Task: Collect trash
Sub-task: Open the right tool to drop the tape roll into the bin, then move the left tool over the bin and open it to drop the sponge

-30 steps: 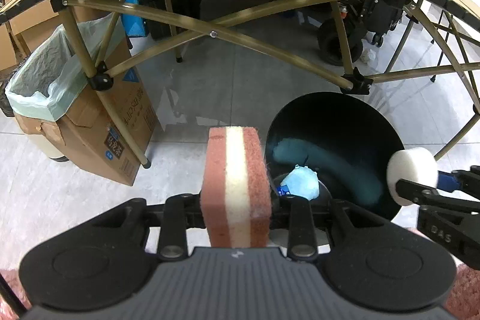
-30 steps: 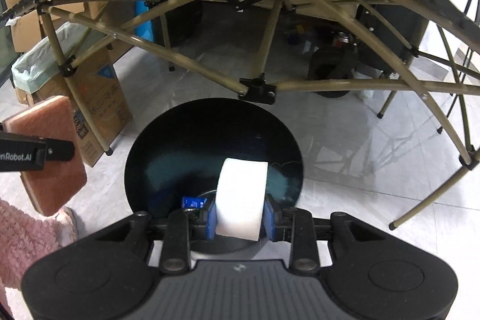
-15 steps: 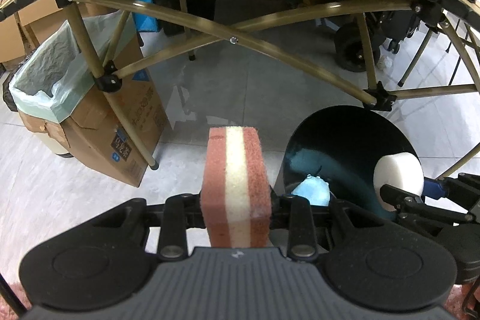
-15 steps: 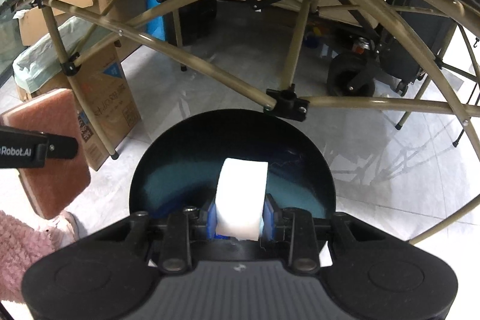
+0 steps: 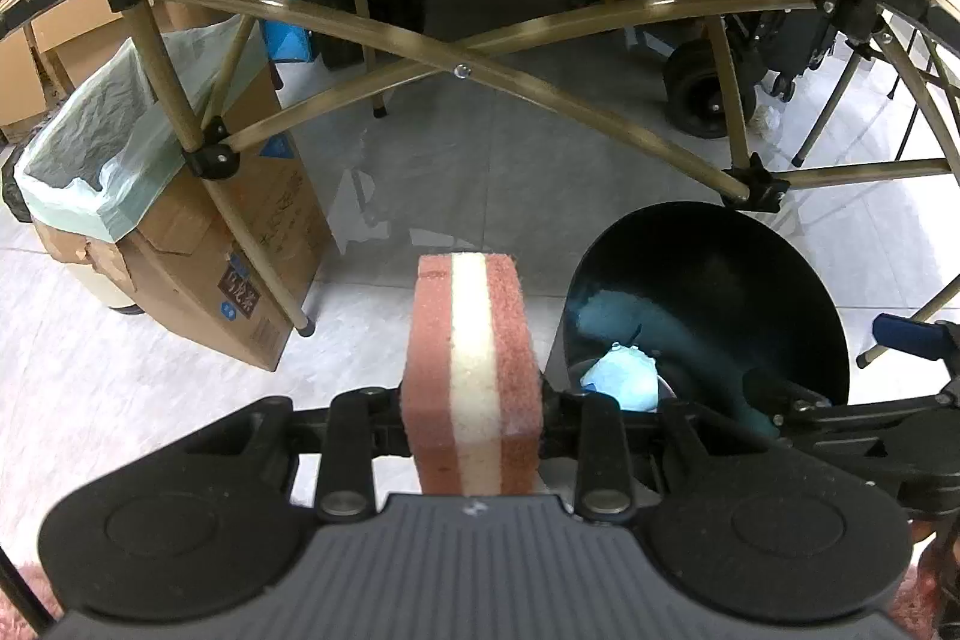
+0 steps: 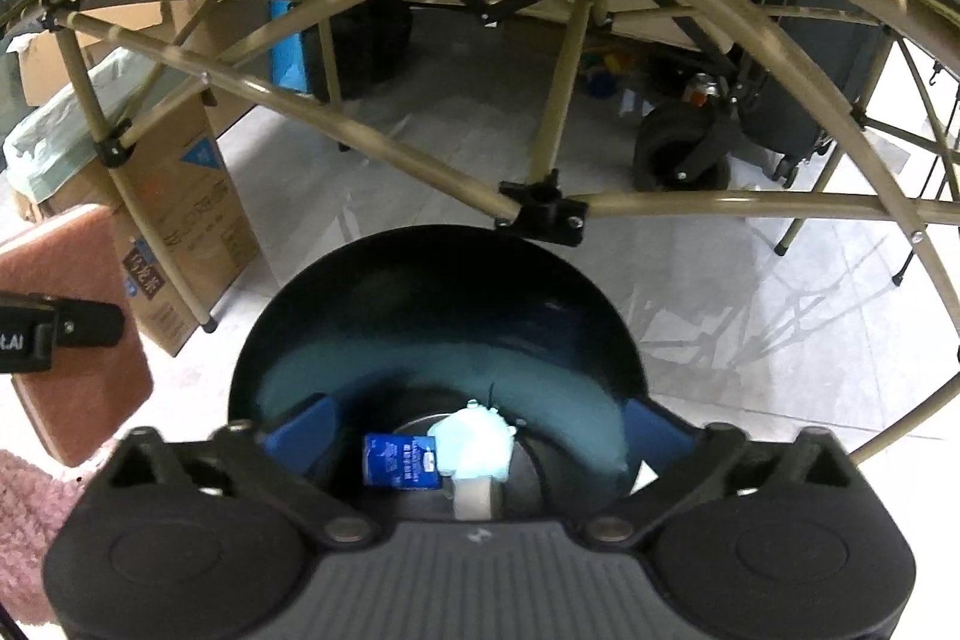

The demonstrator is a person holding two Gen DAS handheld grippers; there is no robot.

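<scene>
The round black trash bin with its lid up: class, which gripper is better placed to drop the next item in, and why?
Left. The left gripper is shut on the red-and-cream layered sponge beside the round black trash bin. The right gripper is above the bin, jaws opening, nothing between them.

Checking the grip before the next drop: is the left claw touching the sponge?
Touching. The left wrist view shows the left claw pressed against both sides of the sponge.

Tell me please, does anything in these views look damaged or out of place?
Only the cardboard box lined with a green bag: its front corner is torn and dented. Otherwise nothing stands out; the sponge sits squarely in the left gripper.
</scene>
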